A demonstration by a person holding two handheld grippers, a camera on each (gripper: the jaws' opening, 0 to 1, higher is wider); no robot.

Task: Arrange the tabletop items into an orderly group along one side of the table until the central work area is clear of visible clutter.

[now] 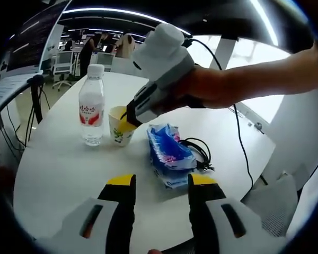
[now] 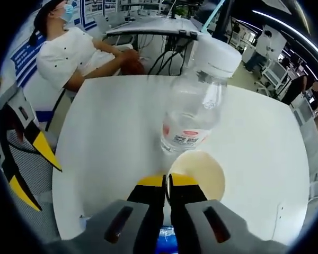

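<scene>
The right gripper (image 2: 167, 181) has its yellow-tipped jaws pressed together on the near rim of the paper cup (image 2: 201, 172), one jaw inside the wall and one outside as far as the right gripper view shows. In the left gripper view the same gripper comes in from the right, held by a person's hand (image 1: 201, 87), its tips at the cup's lip. The cup stands upright on the white table (image 1: 58, 169), just beside the water bottle (image 1: 91, 105), which is upright and capped; whether the two touch I cannot tell. The left gripper (image 1: 161, 181) hangs with its jaws apart and nothing between them, aimed toward the blue tissue pack (image 1: 168, 156) lying near the middle of the table, with a coil of black cable (image 1: 199, 151) just beside the pack

The step in hand looks like moving the cup, gripped by its thin wall. The next move likely calls for a gentle, level carry so the rim does not buckle or the cup tip, keeping clear of the bottle, then setting it down at one side. The pack and cable remain in the central area, not yet grouped
</scene>
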